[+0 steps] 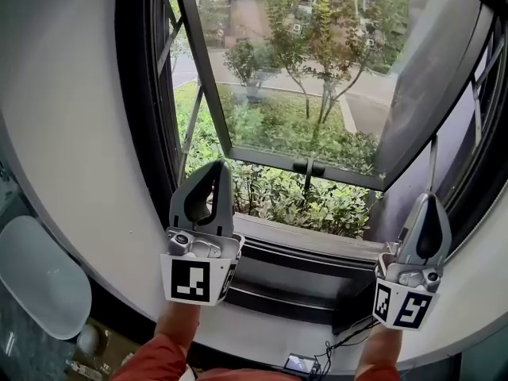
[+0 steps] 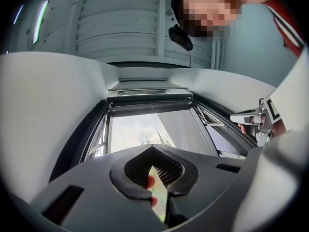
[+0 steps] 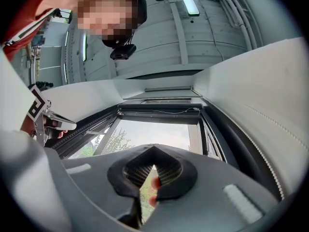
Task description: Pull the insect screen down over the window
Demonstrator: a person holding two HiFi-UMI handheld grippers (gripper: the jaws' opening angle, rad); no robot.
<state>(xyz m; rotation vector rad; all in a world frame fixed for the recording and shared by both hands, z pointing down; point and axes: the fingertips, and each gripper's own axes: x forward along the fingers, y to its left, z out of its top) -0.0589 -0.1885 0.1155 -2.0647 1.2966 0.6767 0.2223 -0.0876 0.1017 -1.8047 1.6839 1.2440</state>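
Awaiting its pull, the insect screen (image 2: 148,105) appeared to be rolled away at the top of the window. Only a dark bar with a thin cord showed along the far upper edge of the opening. It was visible in both gripper views and out of sight in the head view.

Below the bar the opening stood uncovered. The glass sash (image 1: 302,78) was swung outward over shrubs and grass, with its handle (image 1: 308,167) on the lower rail.

Both grippers were held low, near the sill (image 1: 317,244). The left gripper (image 1: 214,167) stood at the left of the opening and the right gripper (image 1: 426,199) at the right, well apart. Each had its jaws closed together on nothing, and only greenery showed through the slit between them. Pale wall (image 1: 71,133) curved round the frame.

Judged from this, the task stood at its first step, with the reach not yet begun. The next move would call for raising one or both grippers to the top bar and parting the jaws. They would then close on the bar or its cord and draw straight down, evenly, so that the screen would not run crooked at its sides.
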